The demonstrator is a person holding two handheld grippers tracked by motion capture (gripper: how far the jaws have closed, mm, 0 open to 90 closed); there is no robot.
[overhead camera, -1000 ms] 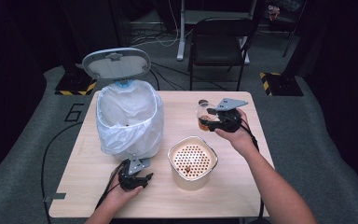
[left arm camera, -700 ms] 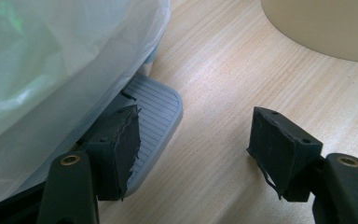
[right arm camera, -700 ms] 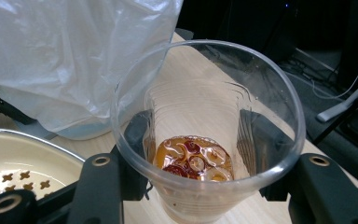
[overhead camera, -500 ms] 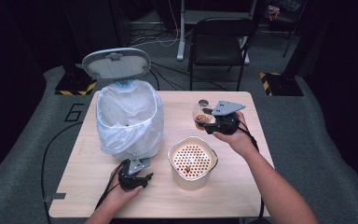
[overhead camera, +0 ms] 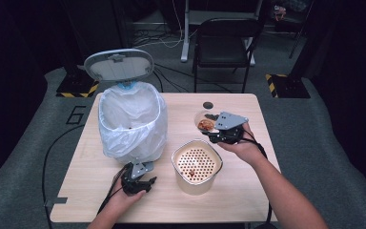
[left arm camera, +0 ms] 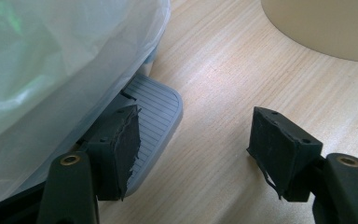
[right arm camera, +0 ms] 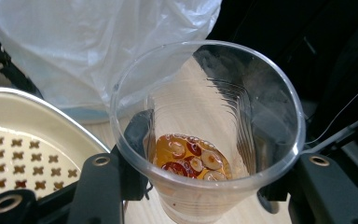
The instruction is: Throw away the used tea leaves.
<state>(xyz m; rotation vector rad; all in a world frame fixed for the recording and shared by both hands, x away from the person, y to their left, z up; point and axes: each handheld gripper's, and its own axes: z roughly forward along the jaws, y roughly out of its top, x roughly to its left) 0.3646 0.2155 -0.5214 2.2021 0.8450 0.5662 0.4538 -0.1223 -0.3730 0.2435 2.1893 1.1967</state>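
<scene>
My right gripper (overhead camera: 214, 132) is shut on a clear plastic cup (overhead camera: 205, 122), held just beyond the cream strainer bucket (overhead camera: 196, 164). In the right gripper view the cup (right arm camera: 205, 135) stands between the jaws with amber liquid and red and pale pieces at its bottom. A few bits lie on the bucket's perforated insert (right arm camera: 14, 154). My left gripper (overhead camera: 138, 183) rests open on the table at the front of the bag-lined bin (overhead camera: 131, 121). Its jaws stand apart in the left gripper view, the left fingertip (left arm camera: 126, 144) over the bin's grey foot pedal (left arm camera: 156, 105).
The bin's grey lid (overhead camera: 119, 64) stands raised at the back. A small dark disc (overhead camera: 208, 105) lies on the wooden table (overhead camera: 262, 176) behind the cup. A black folding chair (overhead camera: 226, 43) stands beyond the far edge. Cables trail off the table's left front.
My right gripper has carried the cup leftward and nearer, from the table's far right toward the strainer bucket. The left gripper has stayed put.
</scene>
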